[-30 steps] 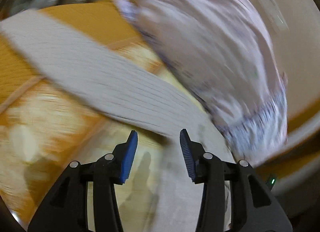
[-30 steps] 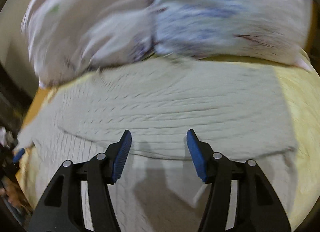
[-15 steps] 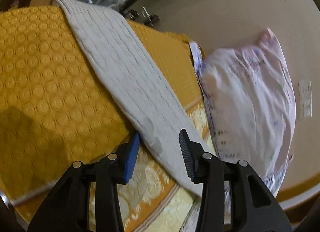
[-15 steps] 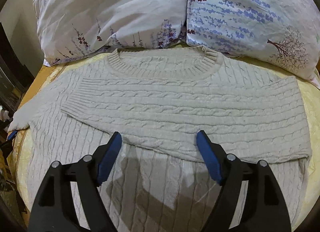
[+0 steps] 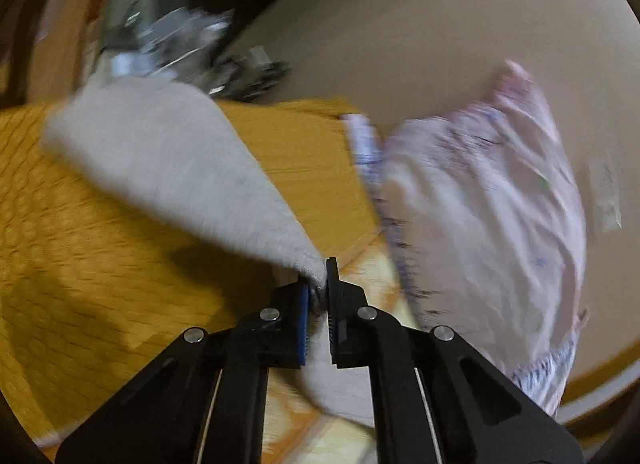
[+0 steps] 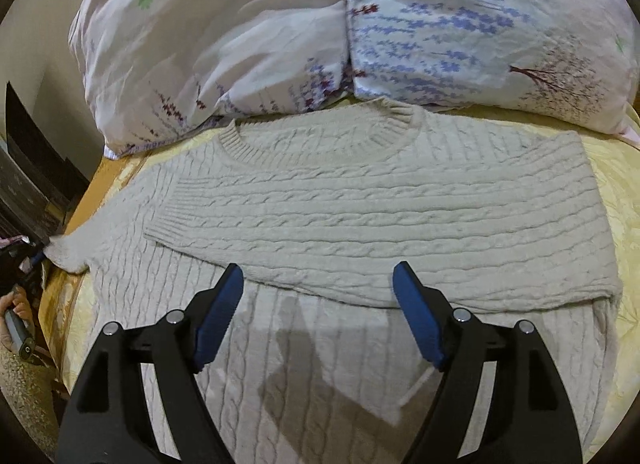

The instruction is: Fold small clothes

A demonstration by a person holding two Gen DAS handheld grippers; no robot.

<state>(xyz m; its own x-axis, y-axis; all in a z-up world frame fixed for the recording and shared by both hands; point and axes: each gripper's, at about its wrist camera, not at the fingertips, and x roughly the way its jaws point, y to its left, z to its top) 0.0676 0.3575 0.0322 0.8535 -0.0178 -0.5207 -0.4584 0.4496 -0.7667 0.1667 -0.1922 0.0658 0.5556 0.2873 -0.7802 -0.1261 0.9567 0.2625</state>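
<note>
— On the yellow bedspread (image 6: 624, 199), what lies there?

— A cream cable-knit sweater (image 6: 360, 203), spread flat with its neckline toward two floral pillows (image 6: 280, 31). One sleeve (image 6: 380, 248) is folded across the chest, its cuff ending toward the sweater's left side in the right wrist view.

— And the right gripper (image 6: 318, 312)?

— It hovers above the lower body of the sweater, jaws spread wide, blue pads (image 6: 218, 316) on either side, holding nothing. Its shadow falls on the knit below.

— The left gripper (image 5: 318, 296)?

— Its jaws are pinched together on the other sleeve (image 5: 168, 167). The fabric bunches to a point between the pads, then fans out wide and pale over the orange quilted cover (image 5: 80, 264). That view is blurred, so the knit pattern cannot be made out there.

— Does the right wrist view show that same sleeve?

— Yes, at the far left edge, where the sleeve's end (image 6: 66, 254) is drawn out to the side of the bed, past the sweater's body.

— What else is near the left gripper?

— A pinkish floral pillow (image 5: 480, 223) to its right, against a beige wall (image 5: 420, 43), and some indistinct metallic clutter (image 5: 172, 39) beyond the bed's edge.
</note>
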